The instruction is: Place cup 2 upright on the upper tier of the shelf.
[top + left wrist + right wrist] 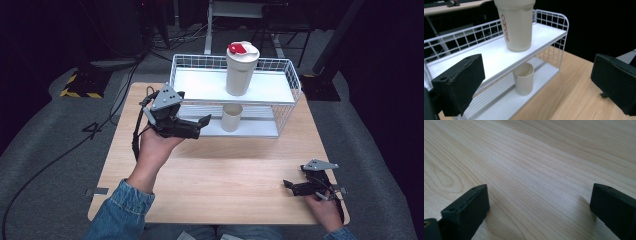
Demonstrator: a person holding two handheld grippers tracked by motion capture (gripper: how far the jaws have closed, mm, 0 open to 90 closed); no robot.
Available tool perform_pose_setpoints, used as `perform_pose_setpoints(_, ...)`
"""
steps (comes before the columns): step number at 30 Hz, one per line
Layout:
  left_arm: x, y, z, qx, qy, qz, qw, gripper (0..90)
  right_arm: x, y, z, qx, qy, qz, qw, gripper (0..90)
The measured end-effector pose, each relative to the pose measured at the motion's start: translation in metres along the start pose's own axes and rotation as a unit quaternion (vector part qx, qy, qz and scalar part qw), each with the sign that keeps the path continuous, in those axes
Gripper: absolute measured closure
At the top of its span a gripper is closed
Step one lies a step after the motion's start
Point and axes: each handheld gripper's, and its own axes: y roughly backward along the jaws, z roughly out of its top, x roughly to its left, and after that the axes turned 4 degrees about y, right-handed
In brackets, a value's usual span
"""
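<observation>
A white wire rack [288, 75] with two shelves stands at the back of the wooden table [225, 175]. On its top shelf is a tall cream tumbler [241, 70] with a red-and-white lid. A small cream cup [231, 117] stands open end up on the lower shelf. My left gripper [199, 126] hovers open just left of the rack's front, pointing at the lower shelf. In the left gripper view the small cup [524, 80] sits ahead between the spread jaws of the left gripper [536, 72], below the tumbler [517, 27]. My right gripper [289, 186] rests open and empty at the table's front right.
The right gripper [537, 202] has bare wood grain between its jaws. The rack's [554, 18] wire sides rise around the top shelf. Dark floor, cables and a yellow-black striped base [80, 92] lie beyond the table's far left corner.
</observation>
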Motion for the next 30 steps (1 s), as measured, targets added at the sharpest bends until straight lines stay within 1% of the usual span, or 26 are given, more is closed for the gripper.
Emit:
perform_pose_setpoints(2, 0.002, 0.005, -0.007, 0.006, 0.0, 0.006, 1.0, 0.0, 0.0, 0.0, 0.0, 0.0, 0.0, 0.0, 1.0, 2.7)
perform_pose_setpoints(6, 0.006, 0.014, -0.025, 0.029, -0.003, 0.018, 0.9994, 0.0, 0.0, 0.0, 0.0, 0.0, 0.0, 0.0, 1.0, 2.7)
perform_pose_setpoints(8, 0.008, 0.019, -0.037, 0.038, 0.003, 0.019, 0.9991, 0.0, 0.0, 0.0, 0.0, 0.0, 0.0, 0.0, 1.0, 2.7)
perform_pose_setpoints(11, 0.009, 0.024, -0.05, 0.046, 0.008, 0.021, 0.9987, 0.0, 0.0, 0.0, 0.0, 0.0, 0.0, 0.0, 1.0, 2.7)
perform_pose_setpoints(15, 0.008, 0.028, -0.064, 0.065, 0.006, 0.025, 0.9976, 0.0, 0.0, 0.0, 0.0, 0.0, 0.0, 0.0, 1.0, 2.7)
perform_pose_setpoints(19, 0.008, 0.034, -0.08, 0.065, 0.02, 0.022, 0.9975, 0.0, 0.0, 0.0, 0.0, 0.0, 0.0, 0.0, 1.0, 2.7)
perform_pose_setpoints(22, 0.011, 0.039, -0.095, 0.065, 0.032, 0.021, 0.9972, 0.0, 0.0, 0.0, 0.0, 0.0, 0.0, 0.0, 1.0, 2.7)
perform_pose_setpoints(24, 0.013, 0.041, -0.107, 0.065, 0.046, 0.021, 0.9966, 0.0, 0.0, 0.0, 0.0, 0.0, 0.0, 0.0, 1.0, 2.7)
perform_pose_setpoints(25, 0.016, 0.043, -0.116, 0.065, 0.05, 0.025, 0.9964, 0.0, 0.0, 0.0, 0.0, 0.0, 0.0, 0.0, 1.0, 2.7)
perform_pose_setpoints(26, 0.018, 0.043, -0.12, 0.069, 0.051, 0.029, 0.9959, 0.0, 0.0, 0.0, 0.0, 0.0, 0.0, 0.0, 1.0, 2.7)
perform_pose_setpoints(28, 0.021, 0.043, -0.128, 0.088, 0.054, 0.04, 0.9938, 0.0, 0.0, 0.0, 0.0, 0.0, 0.0, -0.001, 1.0, 2.7)
perform_pose_setpoints(29, 0.023, 0.044, -0.133, 0.094, 0.053, 0.053, 0.9928, 0.0, 0.0, 0.0, 0.0, 0.0, 0.0, -0.001, 1.0, 2.7)
perform_pose_setpoints(30, 0.024, 0.044, -0.136, 0.098, 0.054, 0.057, 0.9921, 0.0, 0.0, 0.0, 0.0, 0.0, 0.0, -0.001, 1.0, 2.7)
